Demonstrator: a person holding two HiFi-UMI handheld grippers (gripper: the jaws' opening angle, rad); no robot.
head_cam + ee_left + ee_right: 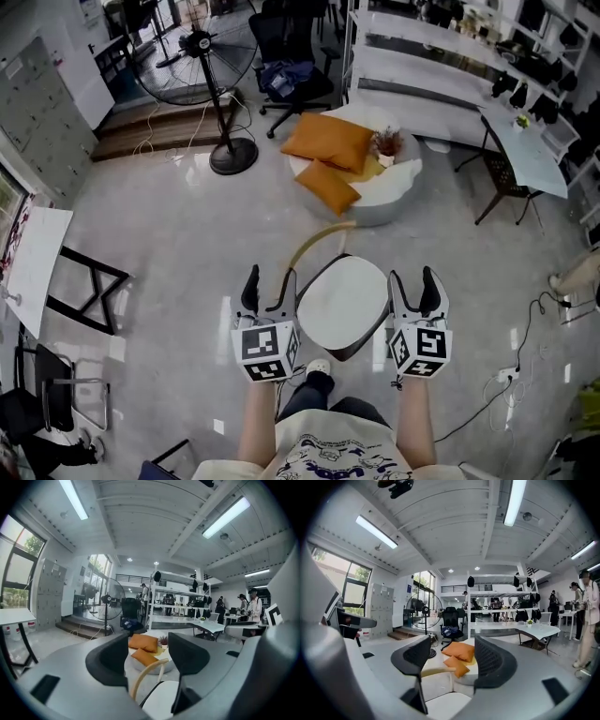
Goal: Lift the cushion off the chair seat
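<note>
Two orange cushions, a large one (328, 141) and a smaller one (328, 186), lie on a round white lounge seat (398, 192) on the floor ahead. Closer to me stands a chair with a bare white seat (342, 300) and a curved wooden backrest (314, 239). My left gripper (270, 281) is at that seat's left edge and my right gripper (413, 279) at its right edge, both open and holding nothing. The left gripper (147, 656) frames the cushions (143, 642) far off between its jaws. So does the right gripper (452, 656), with the large cushion (459, 651) beyond the backrest.
A standing fan (211, 66) and a black office chair (291, 66) stand behind the lounge seat. A small plant (386, 145) sits by the cushions. A white desk (525, 150) is at the right, a white table (37, 262) at the left. Cables lie on the floor (525, 347).
</note>
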